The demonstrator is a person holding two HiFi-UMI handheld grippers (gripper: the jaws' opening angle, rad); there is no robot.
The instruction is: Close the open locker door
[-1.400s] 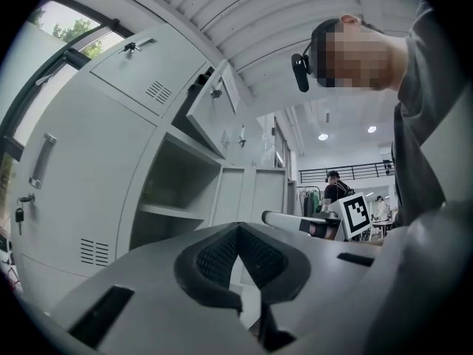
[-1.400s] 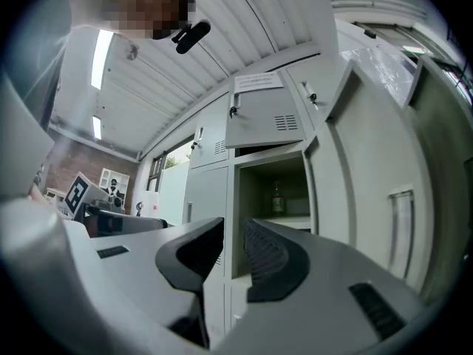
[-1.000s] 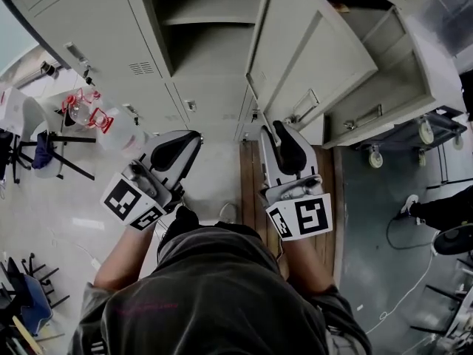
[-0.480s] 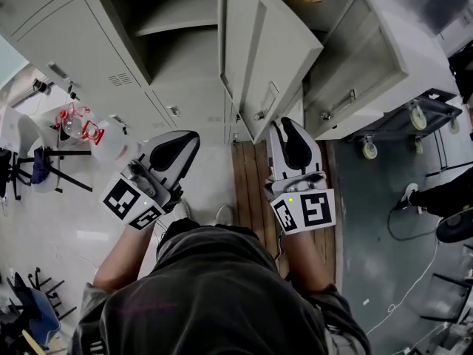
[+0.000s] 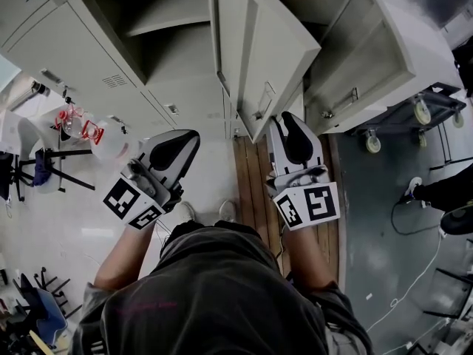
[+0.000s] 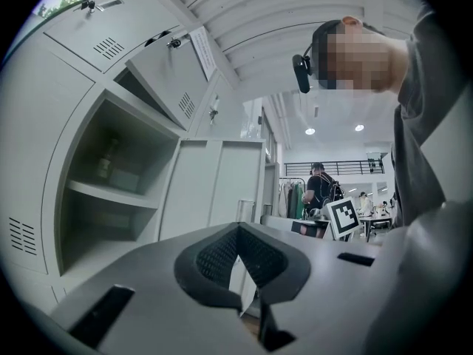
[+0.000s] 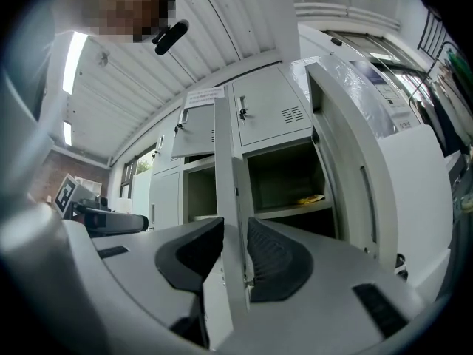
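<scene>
R tool (image 7: 235, 224) clamped, abt half-width, on free edge of locker door (image 5: 259, 50) by its latch, so I get leverage to swing it. Door approx half open. L tool (image 6: 238, 229) closed, empty, kept clear.

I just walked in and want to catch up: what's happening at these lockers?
A person stands facing a bank of grey lockers with a tool in each hand. The right tool has its jaws closed on the edge of an open locker door, which stands swung well out from the lockers. The left tool is shut and empty, held off to the side. The door is not closed yet.
</scene>
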